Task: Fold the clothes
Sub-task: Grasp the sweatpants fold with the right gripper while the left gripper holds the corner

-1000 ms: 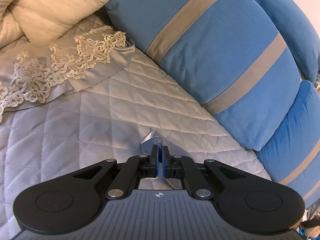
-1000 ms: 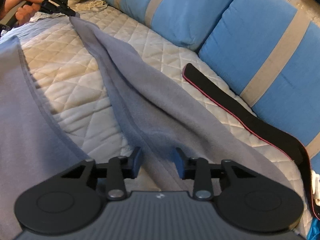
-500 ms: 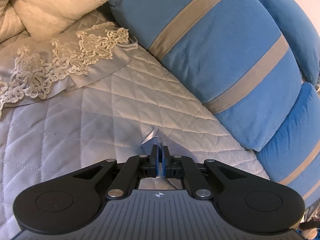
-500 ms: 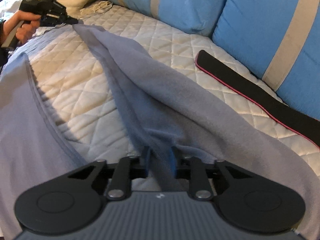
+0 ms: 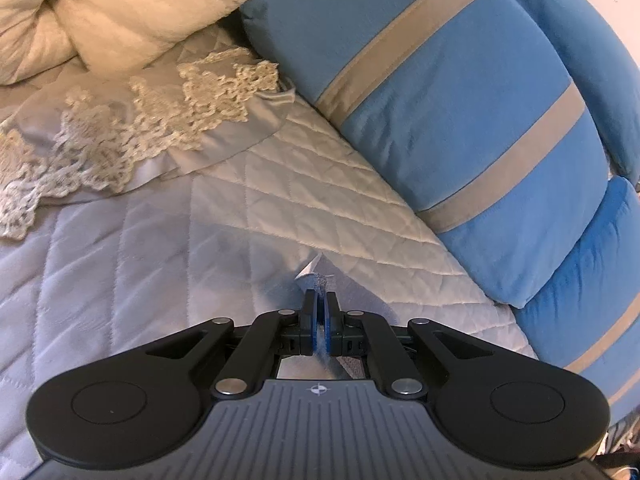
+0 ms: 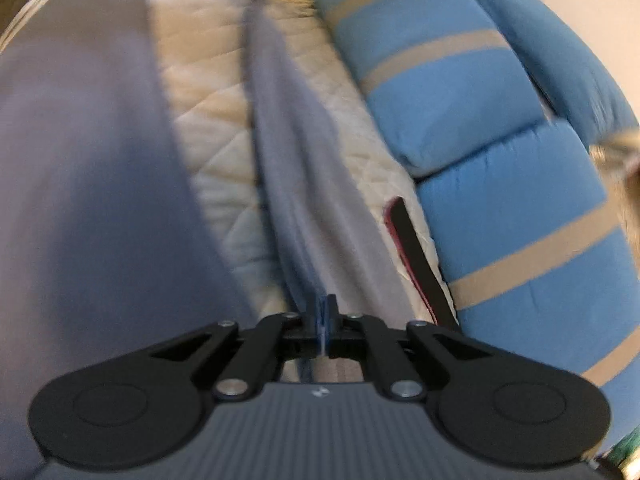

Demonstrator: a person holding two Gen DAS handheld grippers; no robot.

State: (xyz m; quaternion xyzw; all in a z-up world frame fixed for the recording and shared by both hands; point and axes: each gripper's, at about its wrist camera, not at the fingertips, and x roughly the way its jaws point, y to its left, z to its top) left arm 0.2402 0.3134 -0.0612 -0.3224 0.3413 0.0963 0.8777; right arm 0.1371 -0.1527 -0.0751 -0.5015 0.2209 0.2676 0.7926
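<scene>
My right claw (image 6: 323, 312) is pinched shut on an edge of the grey cloth (image 6: 296, 184), having just closed there; my left claw (image 5: 320, 306) grips a far corner of it. The cloth hangs stretched over the bed (image 5: 280, 200) beside the blue cushions (image 5: 460, 128). I judge no fold is made yet; everything remains.

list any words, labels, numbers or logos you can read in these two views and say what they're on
No readable words or numbers in either view.
Small white round emblem, a mark and not text, on the ribbed grey body behind the left claw.
Similar small white mark behind the right claw, too blurred to make out.
Pale tag on the corner of the grey fleece garment pinched by the left claw: nothing legible on it.
</scene>
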